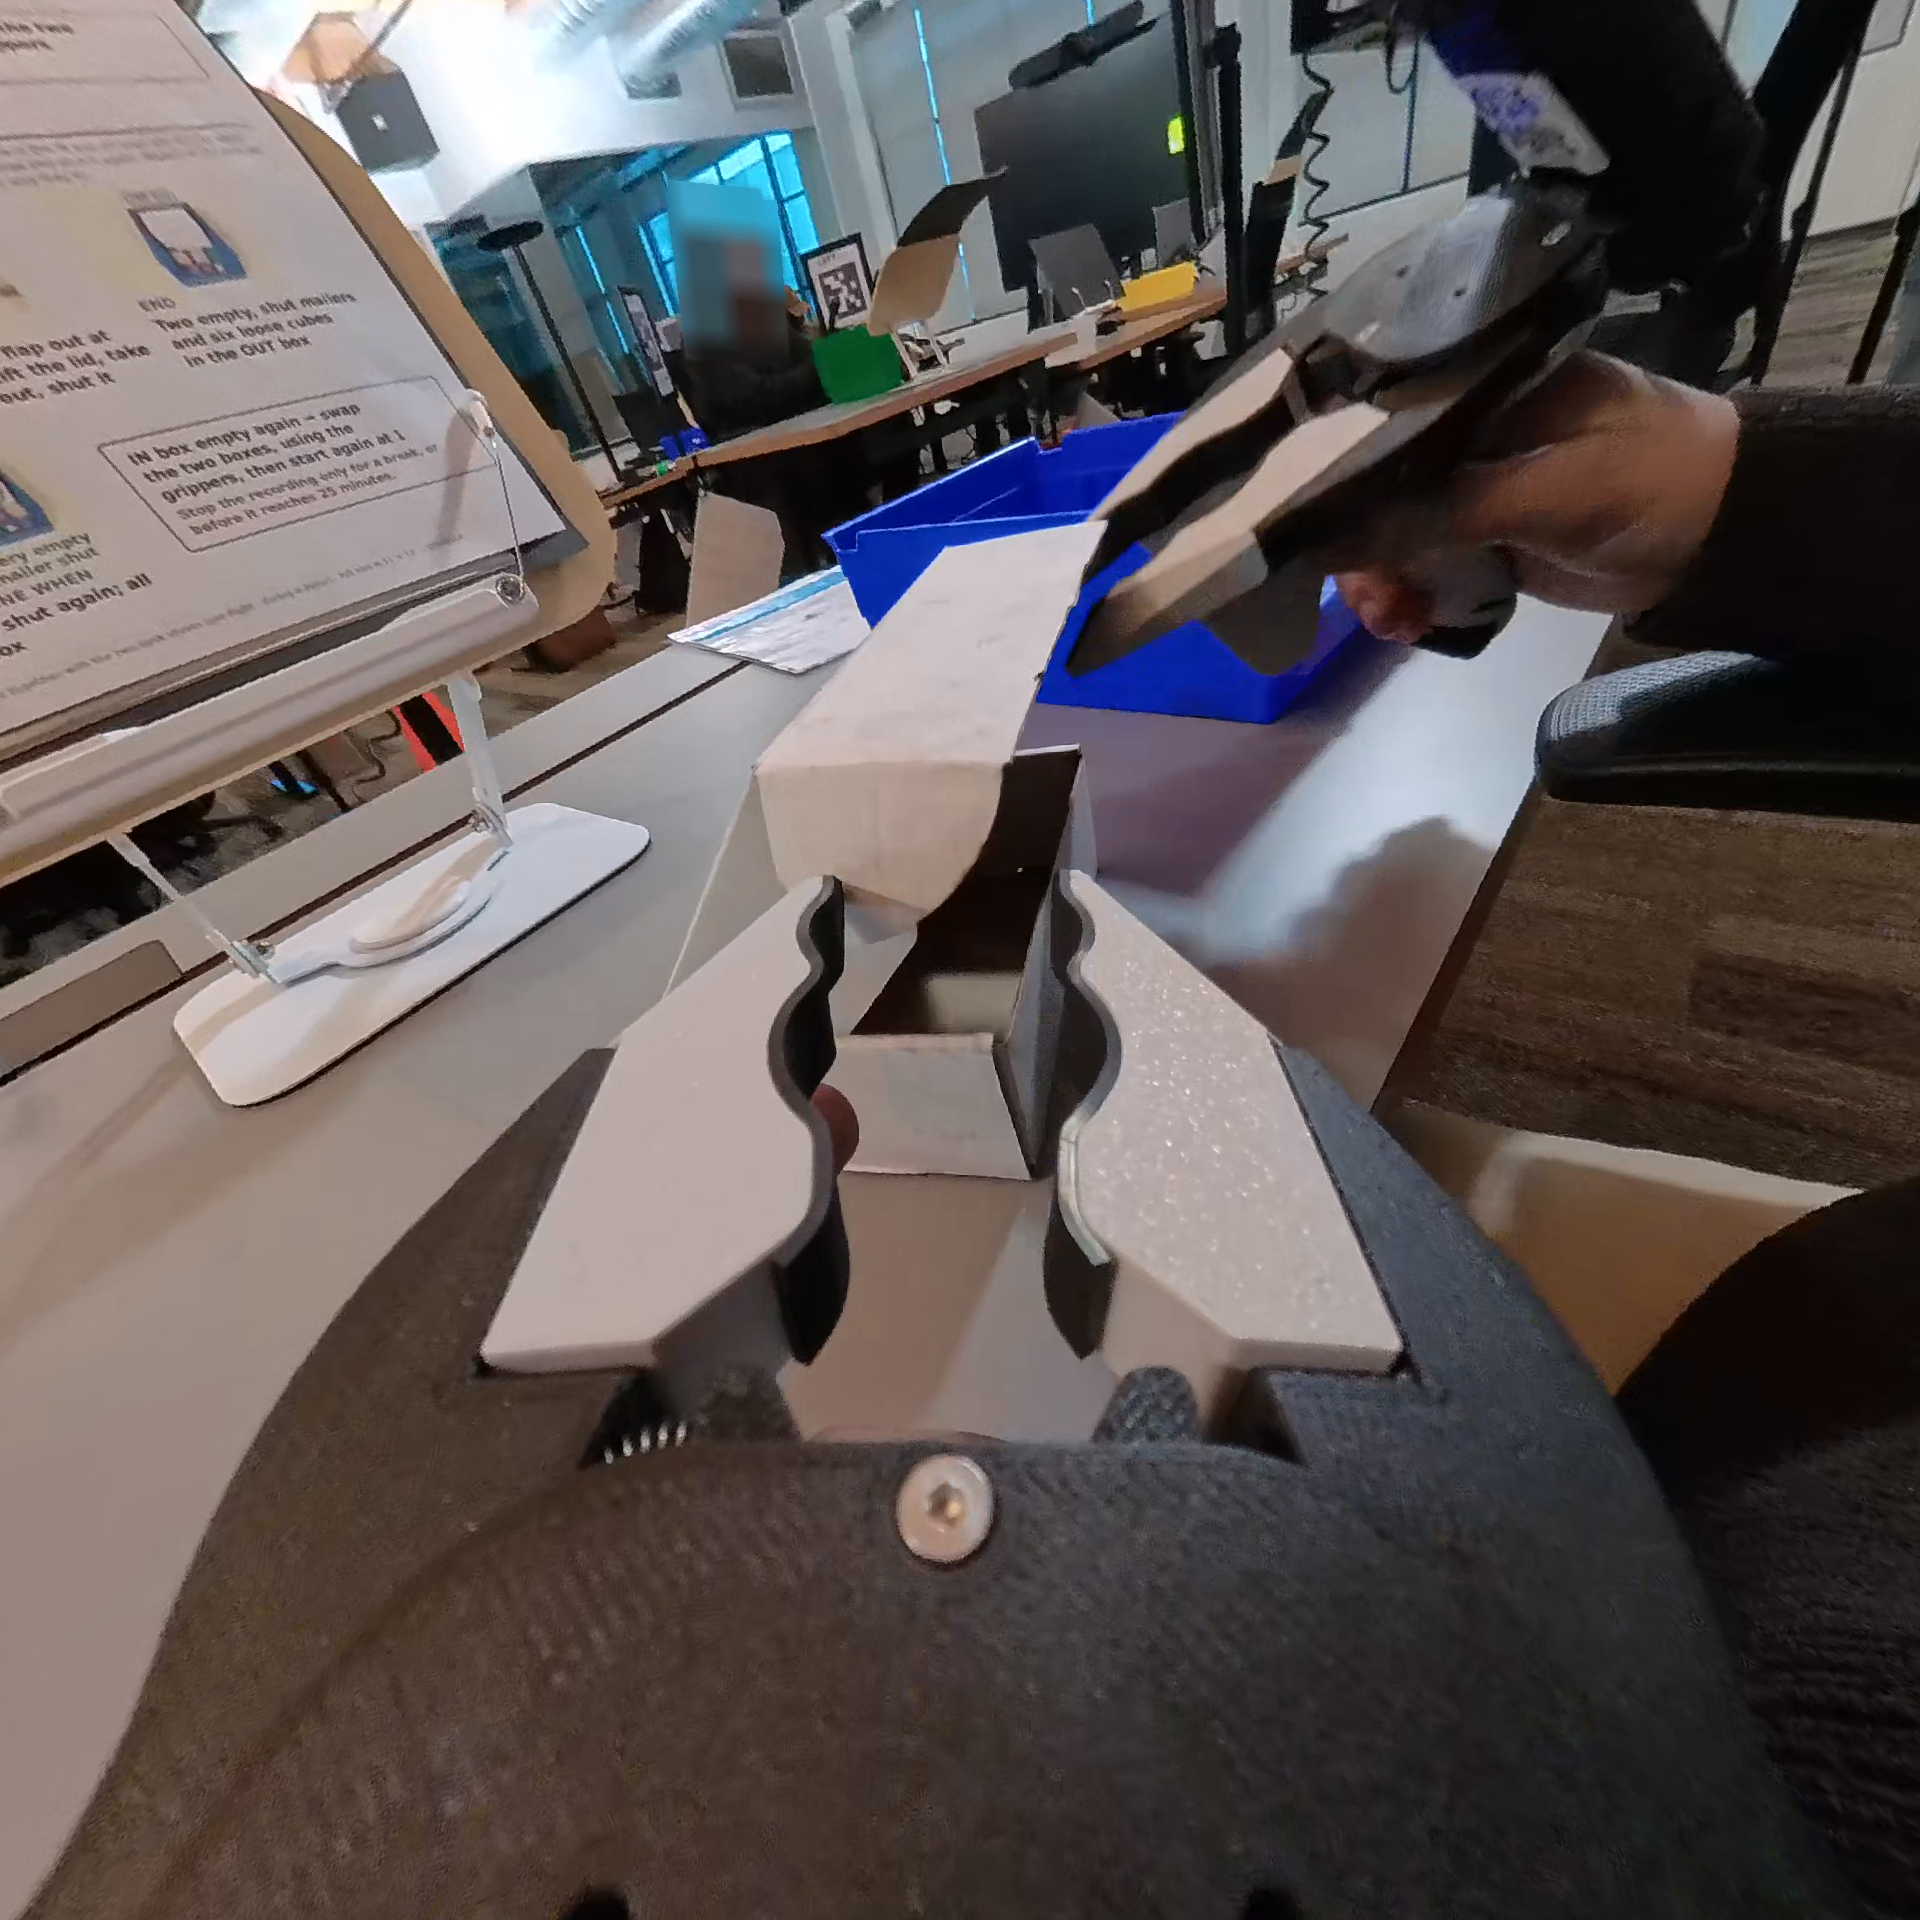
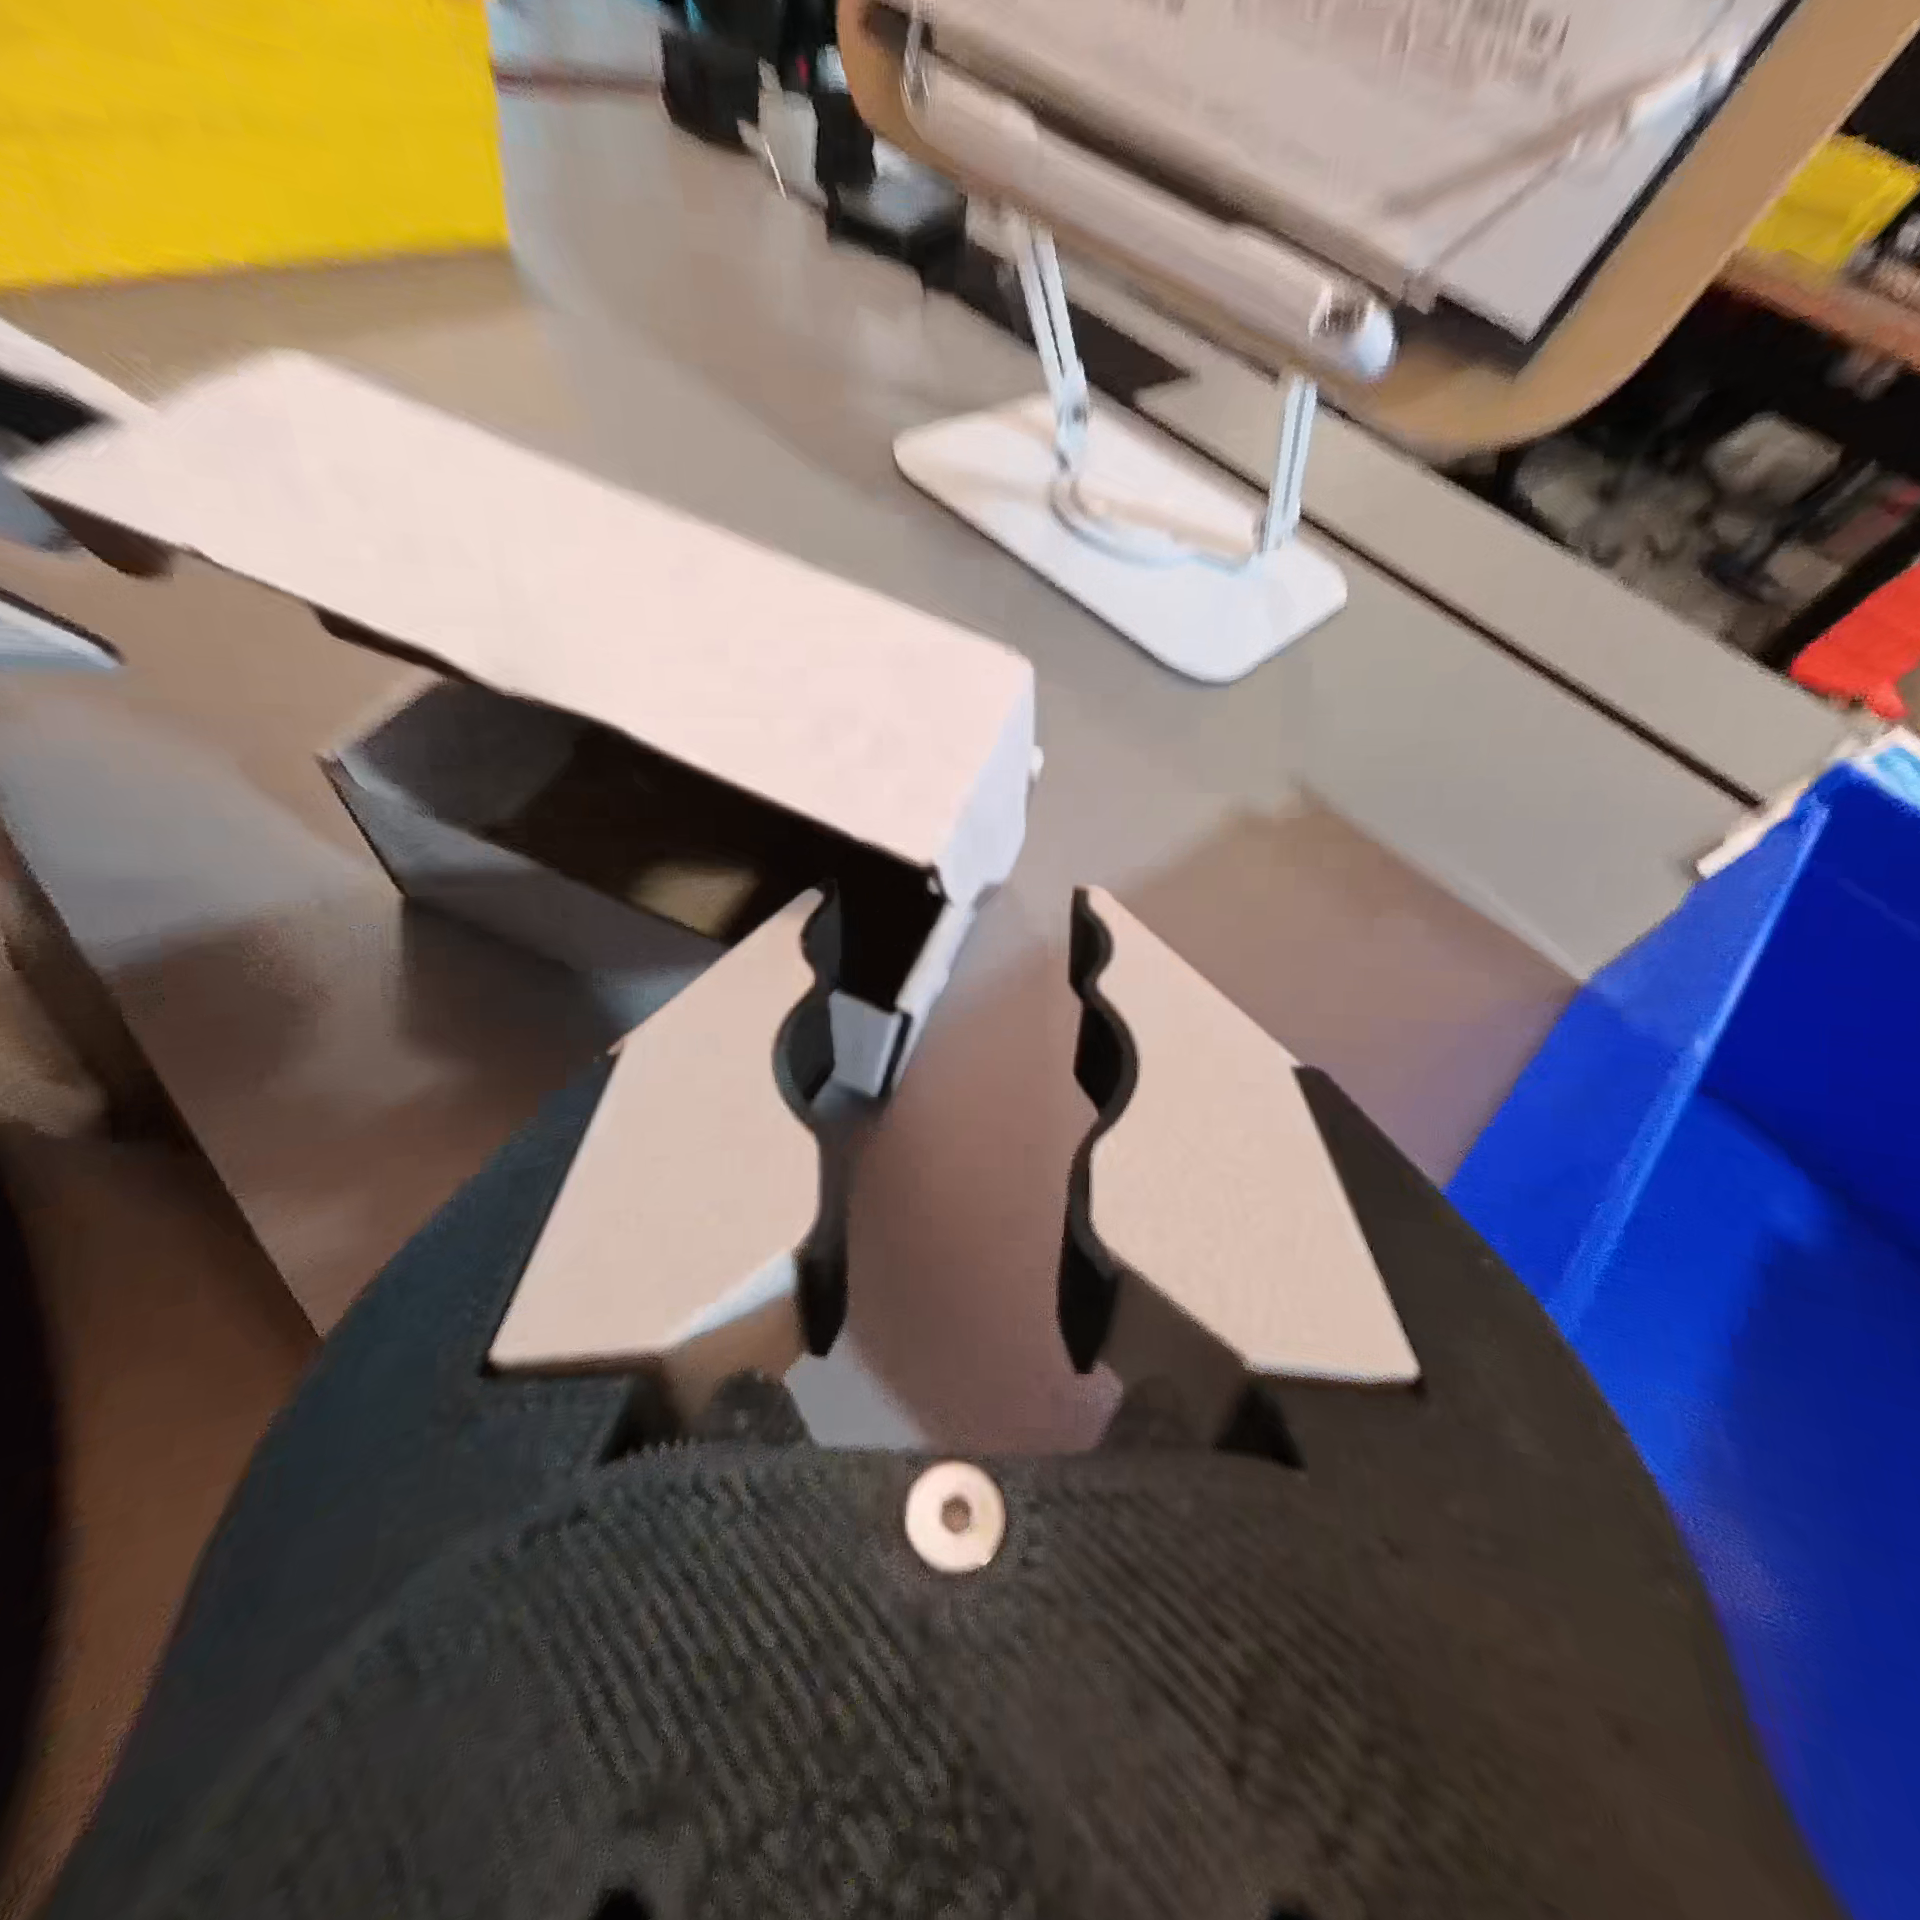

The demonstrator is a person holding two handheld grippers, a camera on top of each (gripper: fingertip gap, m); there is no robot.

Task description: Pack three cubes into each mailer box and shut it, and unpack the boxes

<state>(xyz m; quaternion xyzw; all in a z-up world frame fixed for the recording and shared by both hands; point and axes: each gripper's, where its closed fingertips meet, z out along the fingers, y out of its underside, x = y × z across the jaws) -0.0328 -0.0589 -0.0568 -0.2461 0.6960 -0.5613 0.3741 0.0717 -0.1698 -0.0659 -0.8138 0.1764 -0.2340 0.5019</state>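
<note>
A white mailer box stands on the grey table (image 1: 343,1226), its lid (image 1: 925,707) raised partway over a dark inside (image 1: 987,925). I cannot see any cubes in it. My left gripper (image 1: 951,894) is open, with its fingers on either side of the box's near end. My right gripper (image 1: 1086,592), held by a hand, is open and sits at the lid's far corner. In the right wrist view, my right gripper (image 2: 951,904) is open, its left finger (image 2: 717,1122) at the box's corner, and the lid (image 2: 582,603) slopes up to the left.
A blue bin (image 1: 935,551) stands behind the box and also shows at the right of the right wrist view (image 2: 1714,1195). A white document stand (image 1: 416,914) is on the left of the table (image 2: 1122,530). A chair armrest (image 1: 1714,727) lies beyond the table's right edge.
</note>
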